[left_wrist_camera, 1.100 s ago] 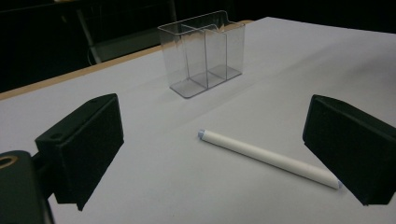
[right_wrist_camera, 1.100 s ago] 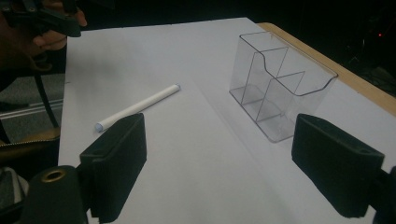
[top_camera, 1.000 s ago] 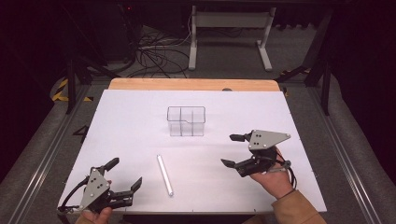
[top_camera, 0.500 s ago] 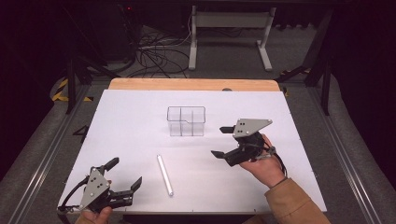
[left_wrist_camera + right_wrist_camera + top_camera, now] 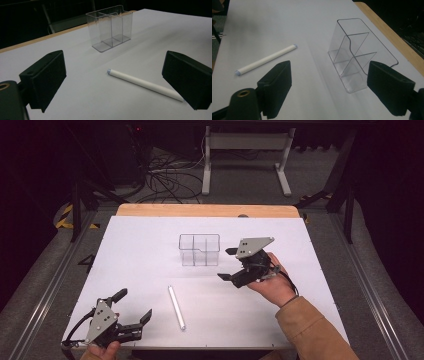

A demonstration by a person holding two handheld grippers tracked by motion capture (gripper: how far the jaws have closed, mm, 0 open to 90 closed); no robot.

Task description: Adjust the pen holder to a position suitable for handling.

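- Right claw (image 5: 229, 264): wide apart, grasping nothing, just beside the clear holder (image 5: 199, 249).
- Left claw (image 5: 133, 305): released, bare, near the white pen (image 5: 176, 307) on the table (image 5: 125, 245).

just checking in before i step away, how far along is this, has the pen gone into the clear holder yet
Not yet. The white pen lies flat on the table, apart from the clear holder, whose compartments look empty. In hand: the right gripper, jaws open and holding nothing, is beside the holder, facing the pen. The left gripper rests open near the front edge. Left, probably: grasp the pen, lift it, drop it into a compartment.
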